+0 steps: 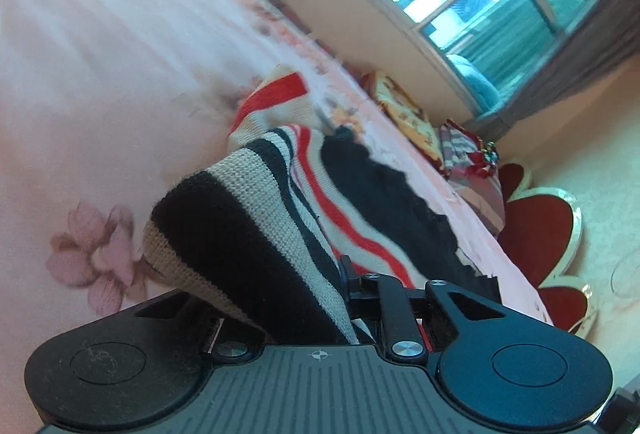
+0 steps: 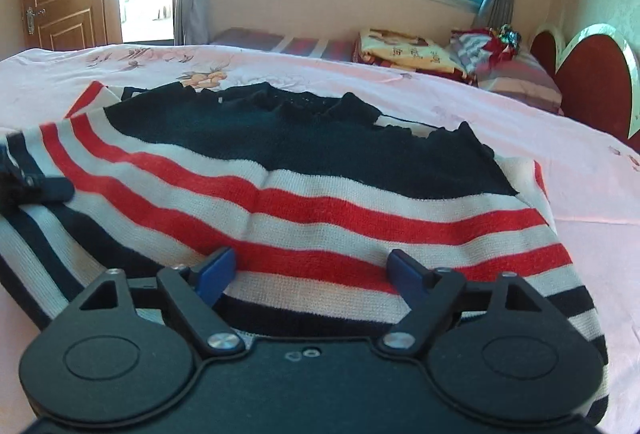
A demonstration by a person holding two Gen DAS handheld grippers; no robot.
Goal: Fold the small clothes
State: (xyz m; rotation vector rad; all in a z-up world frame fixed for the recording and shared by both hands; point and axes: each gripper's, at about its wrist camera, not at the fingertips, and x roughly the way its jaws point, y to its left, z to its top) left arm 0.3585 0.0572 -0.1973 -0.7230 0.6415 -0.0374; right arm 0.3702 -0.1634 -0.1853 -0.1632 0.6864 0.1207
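The sweater (image 2: 304, 189) lies spread on the bed (image 2: 560, 169), filling mid-frame. The left gripper (image 1: 352, 298) seems clamped on its bunched edge; the right gripper (image 2: 312, 274) stands apart over the hem. First fold: right must pinch, then both lift together.

Pink bedsheet (image 2: 560, 169) bare to the right & beyond the striped sweater (image 2: 320, 201); folded bedding pile (image 2: 404, 51) & red headboard (image 2: 592, 81) block far right corner.
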